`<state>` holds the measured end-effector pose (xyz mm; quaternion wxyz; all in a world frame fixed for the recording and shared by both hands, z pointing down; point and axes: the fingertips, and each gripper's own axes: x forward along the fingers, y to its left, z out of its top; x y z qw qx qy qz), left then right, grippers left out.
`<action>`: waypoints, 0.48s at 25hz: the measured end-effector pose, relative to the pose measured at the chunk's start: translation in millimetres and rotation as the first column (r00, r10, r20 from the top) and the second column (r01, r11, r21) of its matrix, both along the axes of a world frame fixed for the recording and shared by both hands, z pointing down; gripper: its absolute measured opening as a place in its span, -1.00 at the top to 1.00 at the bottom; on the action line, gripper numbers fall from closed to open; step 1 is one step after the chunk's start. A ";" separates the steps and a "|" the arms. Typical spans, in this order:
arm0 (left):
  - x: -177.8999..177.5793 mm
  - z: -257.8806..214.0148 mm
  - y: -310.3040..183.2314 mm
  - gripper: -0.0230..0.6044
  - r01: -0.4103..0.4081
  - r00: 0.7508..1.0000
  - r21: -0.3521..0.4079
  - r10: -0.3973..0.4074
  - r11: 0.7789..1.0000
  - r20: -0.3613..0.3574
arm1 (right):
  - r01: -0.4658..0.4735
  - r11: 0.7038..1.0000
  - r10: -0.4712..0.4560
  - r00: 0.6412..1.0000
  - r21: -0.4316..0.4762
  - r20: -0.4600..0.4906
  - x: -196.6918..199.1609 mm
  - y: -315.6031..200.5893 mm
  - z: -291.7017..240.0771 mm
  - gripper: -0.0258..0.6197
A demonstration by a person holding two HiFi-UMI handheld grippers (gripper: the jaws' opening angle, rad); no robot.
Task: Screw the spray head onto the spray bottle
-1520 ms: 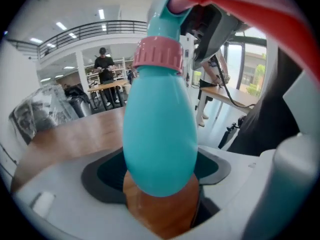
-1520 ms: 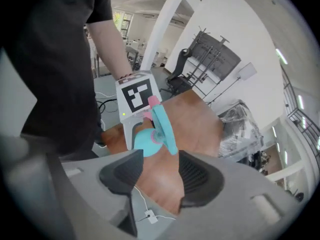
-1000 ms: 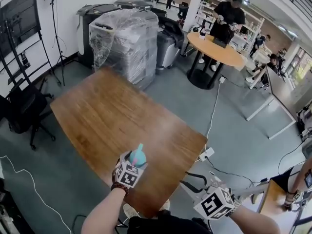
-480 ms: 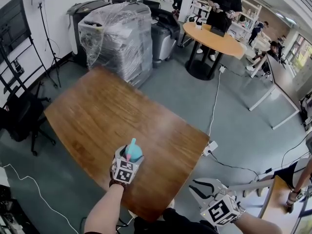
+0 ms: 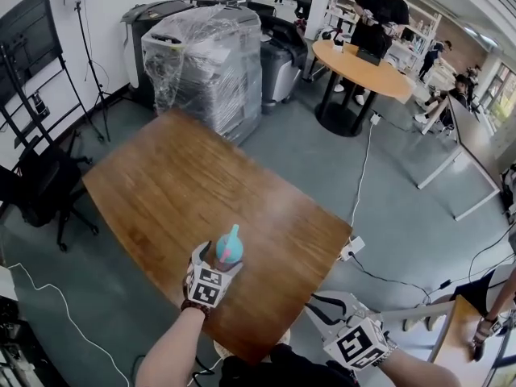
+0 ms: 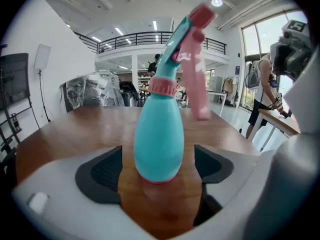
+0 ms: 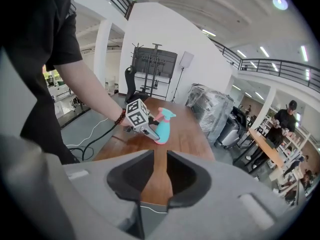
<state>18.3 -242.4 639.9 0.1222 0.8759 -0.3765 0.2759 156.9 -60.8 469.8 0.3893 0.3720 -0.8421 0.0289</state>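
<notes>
Teal plastic and pear-shaped, the spray bottle stood upright on the brown wooden worktop, close to the edge nearest the person. The pink trigger spray head sat on its neck, above a pink ribbed collar, and the nozzle leaned up and to the right in the left gripper view.

The left gripper reached in from that near edge with one jaw on each side of the bottle's base. Its jaws had just been opening, and a strip of worktop showed between each dark pad and the bottle, so it was not clamping the bottle.

The right gripper hung off the worktop's near right corner, well apart from the bottle. Its jaws had just been closing to a narrow gap, with nothing between them but the view of the wood beyond.
</notes>
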 end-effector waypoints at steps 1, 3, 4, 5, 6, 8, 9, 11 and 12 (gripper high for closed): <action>-4.3 -5.9 5.3 -0.60 0.003 1.000 0.007 -0.003 1.000 -0.003 | -0.002 1.000 0.001 1.000 0.004 0.014 -5.0 -2.2 -1.2 0.70; -13.5 -19.9 17.8 -0.56 0.010 1.000 0.024 -0.009 1.000 -0.017 | -0.010 1.000 0.009 0.999 0.013 0.048 -17.1 -7.4 -4.6 0.70; -17.9 -27.6 25.1 -0.53 0.013 1.000 0.033 -0.013 0.999 -0.027 | -0.017 1.000 0.016 0.998 0.017 0.067 -23.5 -10.0 -6.9 0.73; -21.9 -35.5 33.1 -0.49 0.017 0.999 0.042 -0.015 0.999 -0.038 | -0.025 0.999 0.023 0.996 0.023 0.088 -29.8 -12.4 -8.6 0.75; -25.3 -44.0 41.5 -0.45 0.020 0.999 0.052 -0.017 0.998 -0.052 | -0.031 0.999 0.027 0.993 0.034 0.112 -35.8 -14.8 -9.4 0.78; -29.1 -63.0 59.1 -0.29 0.025 0.996 0.068 -0.019 0.997 -0.092 | -0.044 0.997 0.034 0.987 0.056 0.157 -47.8 -19.5 -11.0 0.88; -29.2 -73.6 67.8 -0.19 0.027 0.993 0.075 -0.018 0.997 -0.119 | -0.049 0.997 0.038 0.984 0.063 0.176 -53.8 -21.6 -12.3 0.92; -27.6 -95.7 83.3 -0.01 0.030 0.986 0.092 -0.014 0.995 -0.168 | -0.060 0.996 0.044 0.977 0.070 0.209 -65.9 -25.6 -15.2 0.94; -26.9 -106.2 89.9 0.10 0.034 0.983 0.101 -0.014 0.994 -0.184 | -0.065 0.995 0.047 0.973 0.070 0.227 -72.1 -27.5 -16.4 0.94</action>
